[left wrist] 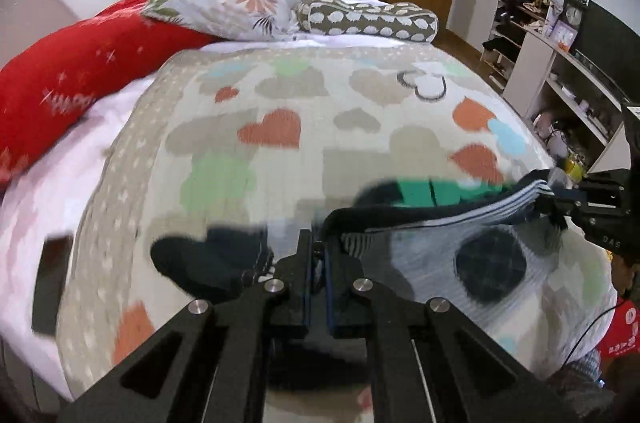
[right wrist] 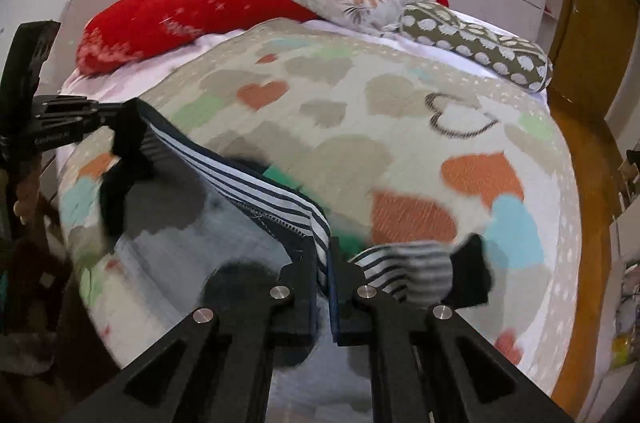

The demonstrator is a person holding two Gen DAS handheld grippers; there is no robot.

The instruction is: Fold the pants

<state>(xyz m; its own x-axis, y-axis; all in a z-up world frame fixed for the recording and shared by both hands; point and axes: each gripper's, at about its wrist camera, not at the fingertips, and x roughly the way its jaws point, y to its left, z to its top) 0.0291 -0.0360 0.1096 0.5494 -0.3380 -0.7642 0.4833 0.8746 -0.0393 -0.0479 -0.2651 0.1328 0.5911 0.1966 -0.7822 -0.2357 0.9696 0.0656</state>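
Both the left claw [left wrist: 318, 259] and right claw [right wrist: 323, 263] are black, with silver screws and blue pads.

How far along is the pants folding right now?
Early stage. Done: both grippers have hold of the pants along the striped waistband. In hand: the left gripper and right gripper are shut on it, holding it stretched above the heart-print blanket. Left: no fold shows yet; the frames are blurred, so the legs are hard to judge.

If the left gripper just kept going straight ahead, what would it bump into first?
Probably the heart-patterned bed blanket just past the striped pants that the left gripper is pinching; farther on lie the pillows. Depth is hard to judge through this blurred fisheye view.
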